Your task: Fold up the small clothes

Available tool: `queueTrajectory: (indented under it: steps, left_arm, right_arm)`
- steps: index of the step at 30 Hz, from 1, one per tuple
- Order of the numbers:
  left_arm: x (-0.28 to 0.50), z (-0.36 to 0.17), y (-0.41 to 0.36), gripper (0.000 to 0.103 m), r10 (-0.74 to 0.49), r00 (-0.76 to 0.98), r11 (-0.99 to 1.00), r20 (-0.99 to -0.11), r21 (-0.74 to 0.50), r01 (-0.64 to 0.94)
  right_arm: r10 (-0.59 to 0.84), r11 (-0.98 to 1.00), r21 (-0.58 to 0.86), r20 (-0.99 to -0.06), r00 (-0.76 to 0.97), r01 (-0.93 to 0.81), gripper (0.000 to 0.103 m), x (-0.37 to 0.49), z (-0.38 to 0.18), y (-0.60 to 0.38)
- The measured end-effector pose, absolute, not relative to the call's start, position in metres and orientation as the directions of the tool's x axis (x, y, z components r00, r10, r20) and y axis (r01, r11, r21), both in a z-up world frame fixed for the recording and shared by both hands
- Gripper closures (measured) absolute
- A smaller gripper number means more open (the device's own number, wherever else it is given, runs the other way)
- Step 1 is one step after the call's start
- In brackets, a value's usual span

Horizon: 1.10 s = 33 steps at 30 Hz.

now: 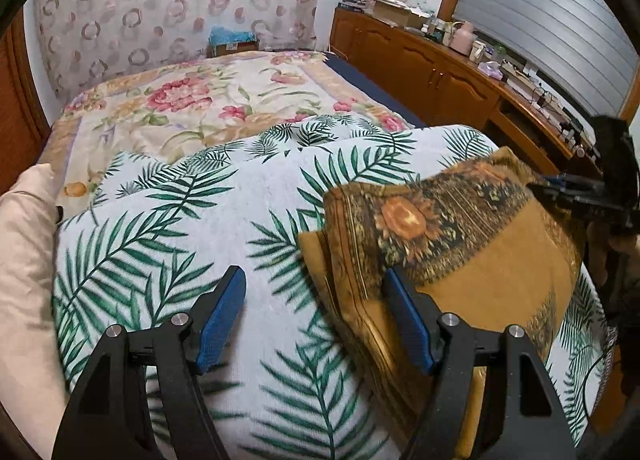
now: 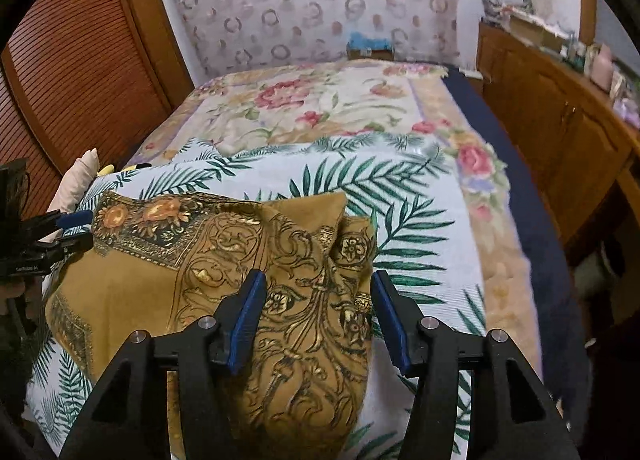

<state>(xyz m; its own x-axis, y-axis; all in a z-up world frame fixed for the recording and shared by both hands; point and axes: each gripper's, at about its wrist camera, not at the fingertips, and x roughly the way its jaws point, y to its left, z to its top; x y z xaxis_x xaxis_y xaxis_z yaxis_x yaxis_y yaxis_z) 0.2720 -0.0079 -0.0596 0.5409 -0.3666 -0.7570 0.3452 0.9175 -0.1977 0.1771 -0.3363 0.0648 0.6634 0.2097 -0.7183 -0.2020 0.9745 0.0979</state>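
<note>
A mustard-brown patterned garment (image 1: 472, 260) with sunflower and scroll print lies partly folded on a palm-leaf cloth (image 1: 224, 228) on the bed. My left gripper (image 1: 316, 284) is open and empty at the garment's left edge, its right finger over the fabric. In the right wrist view the garment (image 2: 224, 260) lies under my open right gripper (image 2: 318, 292), whose jaws straddle its right folded part. The left gripper (image 2: 68, 228) shows at the garment's left edge. The right gripper (image 1: 560, 190) shows at the garment's right edge; its jaws look close together.
A floral bedspread (image 1: 208, 100) covers the far bed. A pale pillow (image 1: 24, 244) lies at the left. A wooden dresser (image 1: 440, 72) with clutter runs along the right side. A slatted wooden wardrobe (image 2: 80, 60) stands at the left.
</note>
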Motion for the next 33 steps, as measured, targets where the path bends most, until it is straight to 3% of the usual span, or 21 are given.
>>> queueTrajectory:
  steps: [3, 4, 5, 13, 15, 16, 17, 20, 23, 33]
  left_arm:
    - [0.279, -0.064, -0.009, 0.041, -0.404, 0.515, 0.904, -0.756, -0.242, 0.353]
    - [0.281, -0.064, -0.011, 0.051, -0.413, 0.507, 0.899, -0.756, -0.251, 0.358]
    - [0.280, -0.065, -0.013, 0.056, -0.420, 0.500, 0.896, -0.757, -0.257, 0.363]
    - [0.279, -0.067, -0.022, 0.057, -0.424, 0.498, 0.892, -0.757, -0.255, 0.372]
    - [0.279, -0.067, -0.023, 0.063, -0.435, 0.496, 0.888, -0.752, -0.266, 0.374]
    - [0.279, -0.067, -0.023, 0.070, -0.455, 0.486, 0.879, -0.746, -0.289, 0.380]
    - [0.279, -0.068, -0.023, 0.077, -0.470, 0.477, 0.872, -0.743, -0.306, 0.382]
    - [0.280, -0.068, -0.022, 0.087, -0.492, 0.464, 0.863, -0.736, -0.344, 0.370]
    - [0.276, -0.063, -0.019, 0.095, -0.510, 0.468, 0.855, -0.722, -0.365, 0.368]
    - [0.211, 0.009, -0.009, 0.097, -0.537, 0.622, 0.842, -0.570, -0.310, 0.442]
  right_arm:
    - [0.241, 0.968, 0.133, -0.729, 0.641, -0.213, 0.047, 0.188, 0.059, -0.339]
    - [0.255, 0.965, 0.150, -0.730, 0.634, -0.215, 0.047, 0.190, 0.059, -0.340]
    - [0.268, 0.962, 0.165, -0.729, 0.630, -0.219, 0.047, 0.193, 0.058, -0.341]
    - [0.277, 0.957, 0.147, -0.719, 0.638, -0.249, 0.047, 0.197, 0.052, -0.340]
    - [0.275, 0.958, 0.145, -0.716, 0.642, -0.249, 0.047, 0.195, 0.050, -0.339]
    - [0.273, 0.958, 0.140, -0.715, 0.644, -0.251, 0.047, 0.195, 0.050, -0.338]
    - [0.271, 0.958, 0.135, -0.713, 0.646, -0.252, 0.051, 0.193, 0.049, -0.337]
    - [0.348, 0.933, 0.191, -0.693, 0.632, -0.305, 0.081, 0.188, 0.047, -0.334]
    - [0.342, 0.933, 0.159, -0.677, 0.652, -0.323, 0.090, 0.181, 0.049, -0.331]
    - [0.363, 0.924, 0.094, -0.516, 0.776, -0.370, 0.093, 0.129, 0.104, -0.317]
